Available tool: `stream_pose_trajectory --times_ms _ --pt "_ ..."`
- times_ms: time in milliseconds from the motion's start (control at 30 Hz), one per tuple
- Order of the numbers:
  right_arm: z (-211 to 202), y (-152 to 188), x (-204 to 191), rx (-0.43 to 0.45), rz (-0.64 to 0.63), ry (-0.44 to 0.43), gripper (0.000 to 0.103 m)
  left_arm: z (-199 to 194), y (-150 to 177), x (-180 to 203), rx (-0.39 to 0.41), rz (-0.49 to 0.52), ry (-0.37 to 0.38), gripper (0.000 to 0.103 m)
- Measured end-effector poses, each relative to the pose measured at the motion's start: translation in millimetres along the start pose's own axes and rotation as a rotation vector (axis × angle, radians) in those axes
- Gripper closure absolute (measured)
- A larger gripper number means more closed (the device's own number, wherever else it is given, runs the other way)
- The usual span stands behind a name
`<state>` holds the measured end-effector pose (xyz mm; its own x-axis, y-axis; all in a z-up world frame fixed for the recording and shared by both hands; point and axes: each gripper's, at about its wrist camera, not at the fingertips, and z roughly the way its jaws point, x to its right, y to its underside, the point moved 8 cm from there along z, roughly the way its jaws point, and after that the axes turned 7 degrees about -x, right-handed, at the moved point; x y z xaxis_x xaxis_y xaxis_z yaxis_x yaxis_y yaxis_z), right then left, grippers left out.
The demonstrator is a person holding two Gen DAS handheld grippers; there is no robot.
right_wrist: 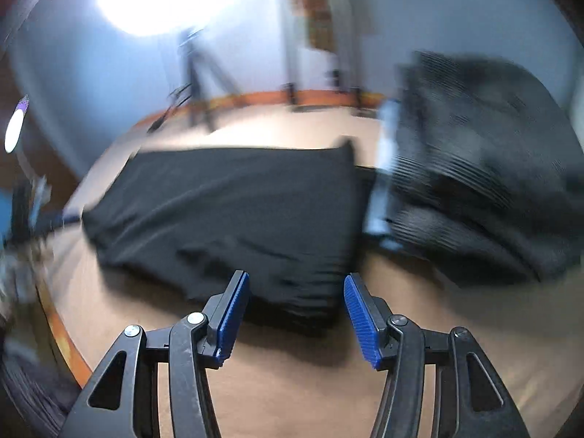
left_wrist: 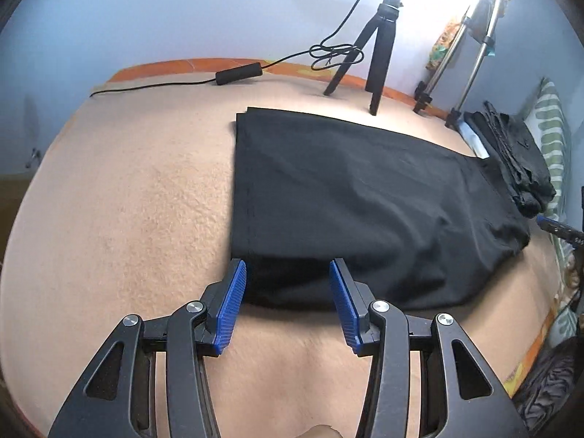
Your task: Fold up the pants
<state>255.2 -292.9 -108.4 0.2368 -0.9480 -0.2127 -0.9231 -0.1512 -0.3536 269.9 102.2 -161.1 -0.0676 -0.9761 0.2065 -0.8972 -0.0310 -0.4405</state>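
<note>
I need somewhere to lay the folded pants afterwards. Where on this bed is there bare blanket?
Bare tan blanket lies left of the black pants, bordered at the back by the black cable. A nearer strip lies under the open left gripper. Crowded: the right side, with the pile of dark clothes, and the back right, with the tripod.

Pants (left_wrist: 357, 200): plain black, no pattern. Bed (left_wrist: 127, 200) cover: uniform peach-tan, with an orange border along its far edge. Left gripper (left_wrist: 287, 273) and right gripper (right_wrist: 296, 284): black frames, blue ribbed pads. Tripod (left_wrist: 372, 54) and cable (left_wrist: 233, 73) at the far edge: black. Stacked garments (left_wrist: 511, 153) at the right edge: black. Pillow (left_wrist: 554, 135): white with green stripes. Wall (left_wrist: 182, 7): pale blue.
</note>
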Motion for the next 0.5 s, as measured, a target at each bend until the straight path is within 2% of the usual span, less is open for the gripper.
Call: stream_pose_trajectory --times_ms 100,200,267,300,333,367,400,500 --pt "3 3 16 -0.014 0.043 -0.008 0.046 7 1 -2 -0.008 -0.01 0.007 0.057" --pt "23 5 17 -0.058 0.062 -0.025 0.047 7 0 1 -0.003 0.001 -0.006 0.057" --pt "33 5 12 -0.085 0.077 -0.076 0.057 6 -3 1 0.008 0.01 -0.025 0.057" --pt "39 4 8 -0.099 0.072 -0.09 0.066 6 -5 0 0.013 0.008 -0.029 0.057" --pt "40 7 5 -0.105 0.063 -0.092 0.077 6 -7 -1 0.018 0.006 -0.034 0.057" --pt "42 7 4 -0.112 0.053 -0.092 0.082 5 -9 -3 0.027 0.004 -0.051 0.057" --pt "41 8 2 -0.108 0.046 -0.075 0.091 4 -11 -5 0.036 0.0 -0.062 0.057" --pt "35 20 5 -0.114 0.07 -0.068 0.093 0 -16 -10 0.059 -0.009 -0.056 0.057"
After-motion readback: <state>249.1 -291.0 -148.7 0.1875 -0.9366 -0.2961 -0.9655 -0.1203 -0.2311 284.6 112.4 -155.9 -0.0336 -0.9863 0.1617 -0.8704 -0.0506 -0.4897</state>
